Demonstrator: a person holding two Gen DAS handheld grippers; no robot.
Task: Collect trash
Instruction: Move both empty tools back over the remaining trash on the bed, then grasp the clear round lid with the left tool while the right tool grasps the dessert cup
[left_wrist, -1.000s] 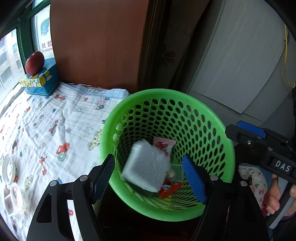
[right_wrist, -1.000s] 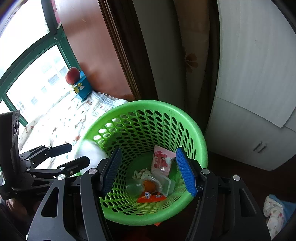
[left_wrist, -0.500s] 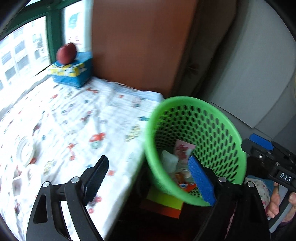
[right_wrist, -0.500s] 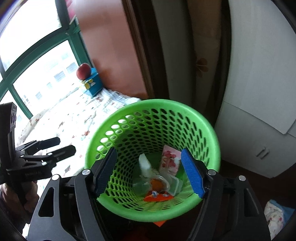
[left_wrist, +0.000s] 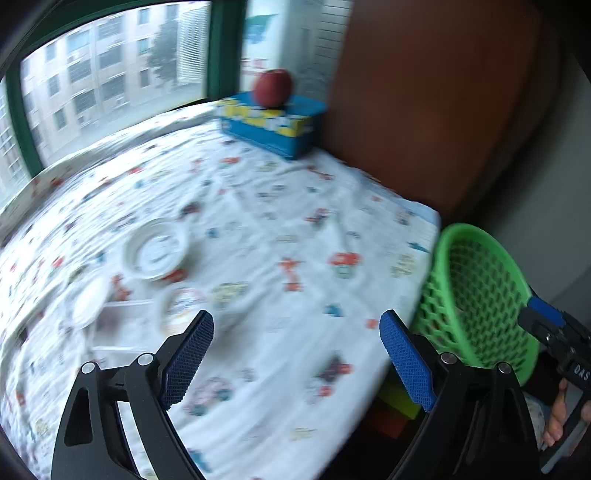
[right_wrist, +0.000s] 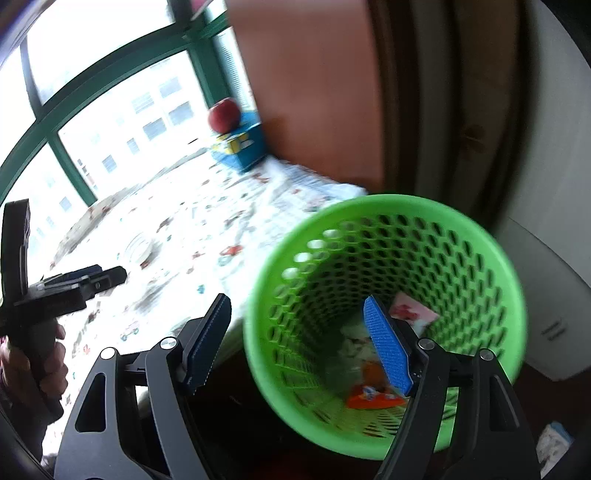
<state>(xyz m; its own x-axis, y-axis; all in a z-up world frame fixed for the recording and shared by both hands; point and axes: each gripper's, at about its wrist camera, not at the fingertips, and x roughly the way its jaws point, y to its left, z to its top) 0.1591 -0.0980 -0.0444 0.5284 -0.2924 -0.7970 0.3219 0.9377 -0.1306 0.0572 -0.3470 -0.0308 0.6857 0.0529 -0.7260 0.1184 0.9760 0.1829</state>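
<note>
My left gripper (left_wrist: 295, 354) is open and empty above the table's patterned cloth (left_wrist: 280, 206). White plastic lids and cups (left_wrist: 155, 251) lie on the cloth ahead and to its left. A green mesh basket (right_wrist: 388, 317) stands off the table's right edge; it also shows in the left wrist view (left_wrist: 476, 295). It holds wrappers, a white tissue and an orange packet (right_wrist: 373, 395). My right gripper (right_wrist: 295, 343) is open and empty over the basket's near left rim. The left gripper also shows at the far left of the right wrist view (right_wrist: 92, 277).
A blue tissue box (left_wrist: 273, 122) with a red apple (left_wrist: 273, 88) on it stands at the table's far corner by the window. A brown wooden panel (left_wrist: 424, 103) rises behind the basket. White cabinet doors (right_wrist: 546, 288) are to the right.
The white tissue dropped from my left gripper into the basket. The left gripper then swung left from over the basket to over the table. The right gripper shifted slightly left.
</note>
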